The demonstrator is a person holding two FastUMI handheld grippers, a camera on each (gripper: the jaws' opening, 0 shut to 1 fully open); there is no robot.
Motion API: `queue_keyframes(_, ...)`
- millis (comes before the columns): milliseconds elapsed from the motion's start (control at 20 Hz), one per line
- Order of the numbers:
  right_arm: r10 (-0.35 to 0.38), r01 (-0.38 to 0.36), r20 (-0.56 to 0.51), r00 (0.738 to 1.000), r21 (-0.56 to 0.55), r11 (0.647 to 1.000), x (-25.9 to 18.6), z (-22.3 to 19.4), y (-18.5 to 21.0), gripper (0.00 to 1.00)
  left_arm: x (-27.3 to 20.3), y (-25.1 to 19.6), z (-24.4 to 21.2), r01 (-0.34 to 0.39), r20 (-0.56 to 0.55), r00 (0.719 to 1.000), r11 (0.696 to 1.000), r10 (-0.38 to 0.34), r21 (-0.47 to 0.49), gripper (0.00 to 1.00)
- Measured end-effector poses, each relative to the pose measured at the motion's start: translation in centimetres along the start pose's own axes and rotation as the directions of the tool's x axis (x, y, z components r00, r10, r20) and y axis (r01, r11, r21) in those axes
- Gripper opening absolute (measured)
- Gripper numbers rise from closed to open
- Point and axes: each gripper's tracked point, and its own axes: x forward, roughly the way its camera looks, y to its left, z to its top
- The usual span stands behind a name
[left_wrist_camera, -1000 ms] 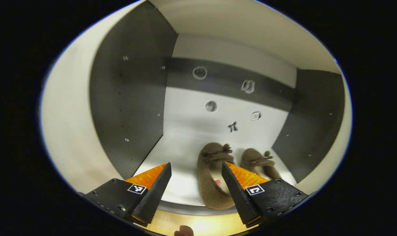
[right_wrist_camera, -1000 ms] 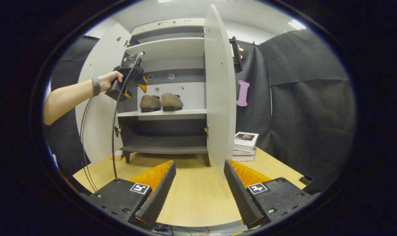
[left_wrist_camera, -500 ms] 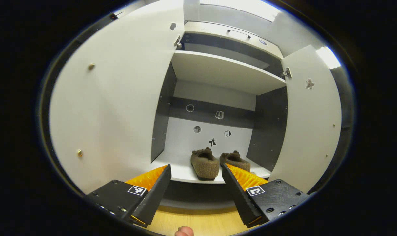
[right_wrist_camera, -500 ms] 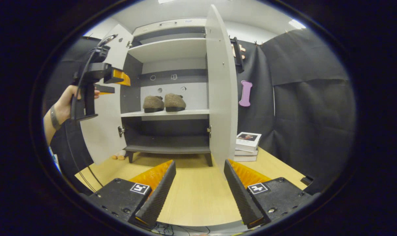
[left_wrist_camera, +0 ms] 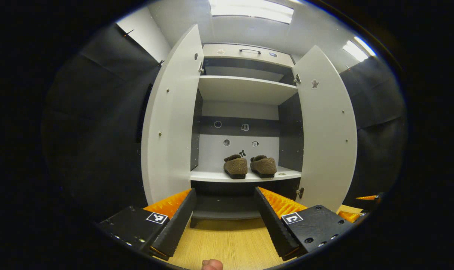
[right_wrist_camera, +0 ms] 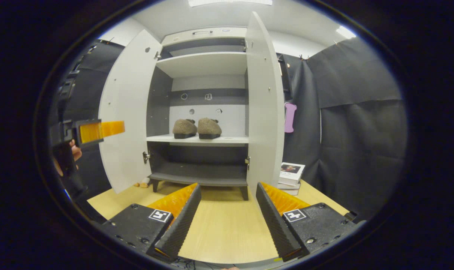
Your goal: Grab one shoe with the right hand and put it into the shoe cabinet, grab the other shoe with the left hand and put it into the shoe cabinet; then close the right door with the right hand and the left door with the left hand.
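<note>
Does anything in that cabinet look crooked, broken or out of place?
Nothing stands out. The two shoes sit upright, side by side, on the middle shelf. Both doors stand open and look straight.

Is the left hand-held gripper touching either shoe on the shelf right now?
Apart. In the left gripper view the left hand-held gripper is open and empty, with the two shoes standing well beyond it on the shelf.

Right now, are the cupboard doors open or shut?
Open: both white cabinet doors swing outward, showing two fuzzy brown shoes on the shelf.
</note>
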Motion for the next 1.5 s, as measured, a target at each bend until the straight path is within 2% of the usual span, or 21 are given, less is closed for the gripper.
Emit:
queue_keyframes(100,0.015,-0.015,0.018,1.000,0.000,1.000,-0.5,0.3,0.5,0.94,-1.3,0.0,-1.0,-0.007,-0.006,1.000,0.999,0.007,-0.035,0.94)
queue_keyframes(250,0.028,-0.029,0.029,0.999,0.014,0.999,-1.2,0.8,0.9,0.94,-2.3,0.9,-1.9,-0.041,-0.012,0.999,0.998,0.041,-0.040,0.94)
queue_keyframes(400,0.023,-0.026,0.052,0.998,0.061,0.998,-1.0,3.3,-0.4,0.94,-2.7,0.6,-2.1,-0.023,-0.012,1.000,0.997,0.022,-0.070,0.95)
queue_keyframes(500,-0.018,0.008,0.113,0.993,0.089,0.996,-0.6,7.2,-3.4,0.94,-2.9,1.3,-2.9,-0.045,-0.026,0.999,0.996,0.043,-0.074,0.94)
queue_keyframes(600,-0.063,0.050,0.187,0.980,0.071,0.996,-0.1,11.9,-7.1,0.93,-3.2,1.7,-3.6,-0.057,-0.051,0.997,0.994,0.052,-0.092,0.94)
queue_keyframes(650,-0.079,0.068,0.212,0.974,0.058,0.996,0.0,14.0,-9.0,0.94,-3.4,1.8,-3.8,-0.056,-0.058,0.997,0.994,0.050,-0.098,0.99)
queue_keyframes(700,-0.105,0.096,0.242,0.965,0.051,0.994,0.1,16.3,-10.9,0.94,-3.5,2.1,-3.9,-0.062,-0.058,0.997,0.994,0.057,-0.093,0.95)
queue_keyframes(750,-0.130,0.122,0.269,0.955,0.045,0.992,0.2,18.4,-12.7,0.95,-3.7,2.3,-3.9,-0.068,-0.057,0.996,0.994,0.064,-0.081,0.94)
queue_keyframes(900,-0.171,0.168,0.287,0.942,0.037,0.985,1.9,22.2,-16.6,0.97,-3.7,3.0,-3.7,-0.072,-0.044,0.997,0.996,0.070,-0.046,0.94)
queue_keyframes(950,-0.197,0.194,0.281,0.939,0.037,0.980,2.9,22.9,-18.2,0.97,-3.6,3.3,-3.7,-0.075,-0.043,0.996,0.996,0.073,-0.045,0.94)
queue_keyframes(1000,-0.205,0.202,0.272,0.940,0.040,0.979,3.6,23.5,-19.1,0.96,-3.6,3.5,-3.7,-0.080,-0.045,0.996,0.996,0.078,-0.046,0.99)
queue_keyframes(1150,-0.184,0.180,0.221,0.958,0.039,0.983,6.8,23.5,-19.7,0.97,-3.4,4.0,-3.6,-0.087,-0.048,0.995,0.995,0.084,-0.051,0.99)
queue_keyframes(1200,-0.183,0.181,0.200,0.963,0.028,0.983,7.8,23.4,-19.9,0.97,-3.4,4.1,-3.6,-0.086,-0.049,0.995,0.995,0.083,-0.053,0.95)
queue_keyframes(1250,-0.180,0.179,0.185,0.966,0.020,0.984,8.5,23.4,-20.0,0.97,-3.5,4.1,-3.7,-0.087,-0.052,0.995,0.995,0.084,-0.054,0.94)
queue_keyframes(1500,-0.184,0.183,0.176,0.967,0.024,0.983,9.5,23.4,-20.2,0.97,-3.5,4.5,-5.0,-0.102,-0.093,0.991,0.994,0.099,-0.032,0.94)
